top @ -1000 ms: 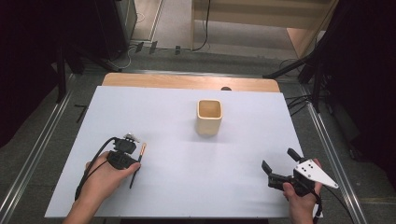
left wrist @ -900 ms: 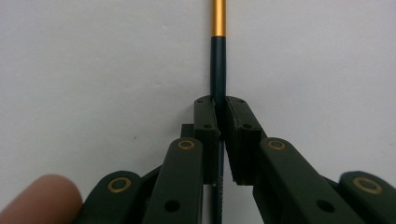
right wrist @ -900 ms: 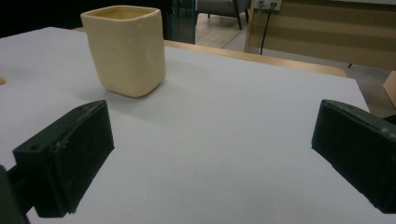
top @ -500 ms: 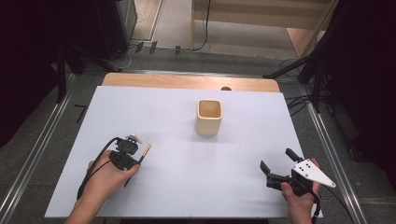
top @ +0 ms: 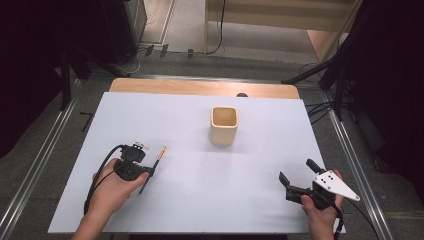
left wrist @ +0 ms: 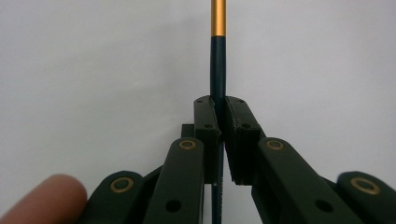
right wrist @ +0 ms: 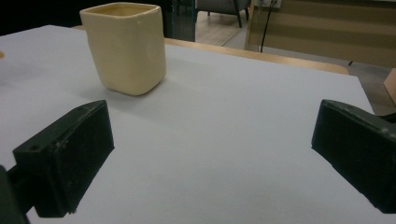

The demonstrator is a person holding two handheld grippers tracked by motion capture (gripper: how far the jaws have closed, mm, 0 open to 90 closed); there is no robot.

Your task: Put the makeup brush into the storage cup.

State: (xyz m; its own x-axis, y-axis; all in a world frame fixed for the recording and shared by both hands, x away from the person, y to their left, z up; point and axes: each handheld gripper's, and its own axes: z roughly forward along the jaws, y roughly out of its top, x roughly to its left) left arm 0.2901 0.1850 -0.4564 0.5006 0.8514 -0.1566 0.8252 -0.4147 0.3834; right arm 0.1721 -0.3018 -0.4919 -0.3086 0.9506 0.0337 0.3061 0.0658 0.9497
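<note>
In the lower left of the high view, the left gripper [top: 150, 172] lies low over the white table [top: 190, 210], held by the person's left hand [top: 112, 192], and a black cable loops from it toward the bottom edge. Its jaws are pressed together on a thin pencil [top: 154, 167], which lies slanted, with the orange end pointing to the upper right and the dark end to the lower left. In the left gripper view the same pencil [left wrist: 218, 60] runs straight up the middle of the frame, dark blue in its lower part and golden orange at the top edge, and the two black pads pinch it from both sides, just above the white surface. A fingertip [left wrist: 42, 200] of the person shows in the lower left corner of that view. Near the center of the high view, a little to the upper right of the pencil and well apart from it, stands a cream square cup [top: 224, 125], upright and with the mouth open to the top. In the lower right of the high view, the right gripper [top: 295, 175] is held by the right hand [top: 322, 212], with the grey plate on top. Its jaws are spread wide and nothing is between them. In the right gripper view the cup [right wrist: 125, 46] stands in the upper left, far beyond the two open jaws.
</note>
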